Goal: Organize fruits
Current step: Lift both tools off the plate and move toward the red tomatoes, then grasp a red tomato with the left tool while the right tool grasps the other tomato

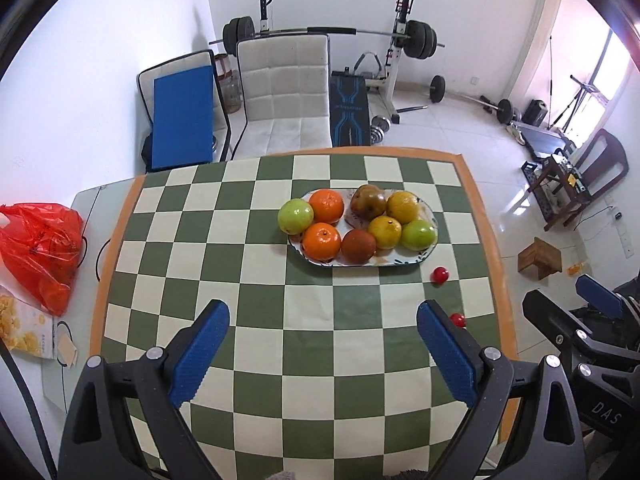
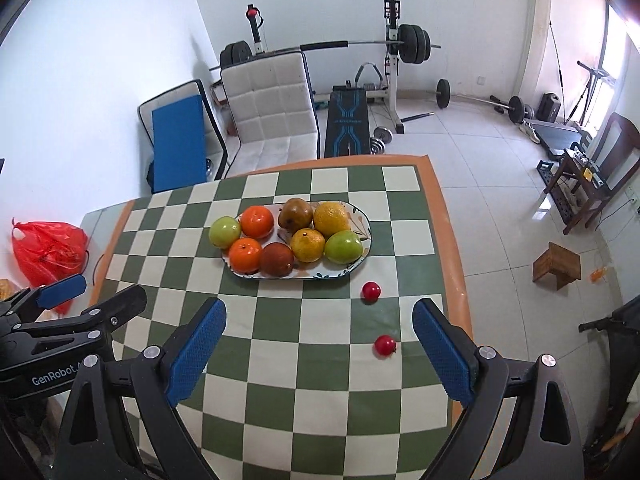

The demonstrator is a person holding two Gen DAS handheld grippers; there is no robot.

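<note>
**Plate nearly full, two small red fruits still loose**

We hold our left gripper [image 1: 323,328] low over the near part of the checkered table [image 1: 248,264], its fingers [image 1: 202,352] spread wide with nothing between them. Ahead sits the oval plate [image 2: 362,258], already loaded with eight fruits: a green apple [image 2: 225,232] at the left end, two oranges [image 2: 257,221], a brown round fruit [image 2: 277,259], a dark pear [image 2: 295,213], two yellow citrus [image 2: 331,218] and another green one [image 2: 343,247] at the right end. We judge that most of the sorting is done.

What remains lies to the right of the plate: one small red fruit [image 2: 371,291] just beside its right end, and a second red fruit [image 2: 385,345] nearer to us, both on the cloth. Our right gripper [image 2: 319,332] hangs above the table with fingers [image 2: 440,348] likewise spread and empty, the nearer red fruit close to its right finger.
</note>
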